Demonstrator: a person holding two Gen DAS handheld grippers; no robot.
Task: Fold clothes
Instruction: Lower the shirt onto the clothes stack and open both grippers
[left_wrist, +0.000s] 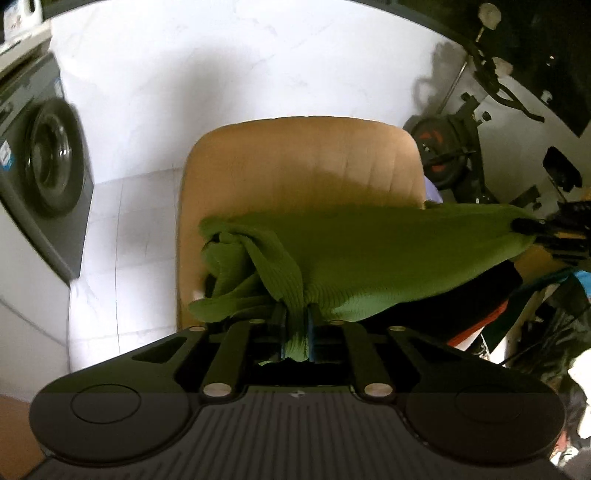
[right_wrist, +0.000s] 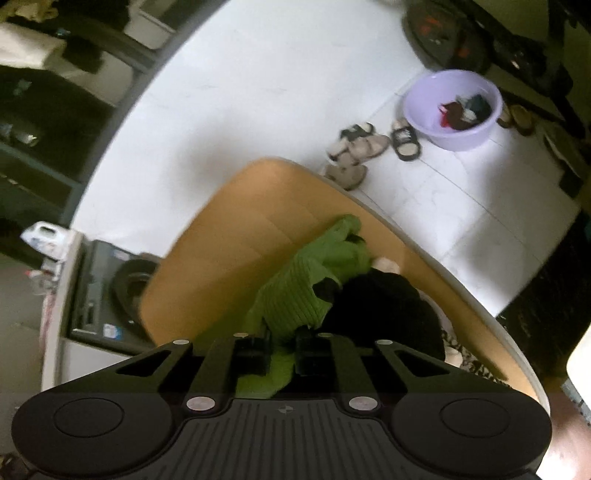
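Stretched in the air above the tan wooden table (right_wrist: 229, 236): ribbed green knit garment (left_wrist: 369, 254), long axis running left gripper (left_wrist: 295, 317) to right gripper (right_wrist: 282, 349), each clamped on one end, slack bunched nearer left

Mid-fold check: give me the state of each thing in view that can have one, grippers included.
Left gripper: shut on the green ribbed knit garment.
Right gripper: shut on the same garment.
Green ribbed knit garment: unfolded, lifted, stretched between both grippers, one end bunched.
Grey front-loading washing machine: door closed.
Lilac plastic basin: upright on the floor, holding a few clothes.
Black garment: crumpled on the tan table.
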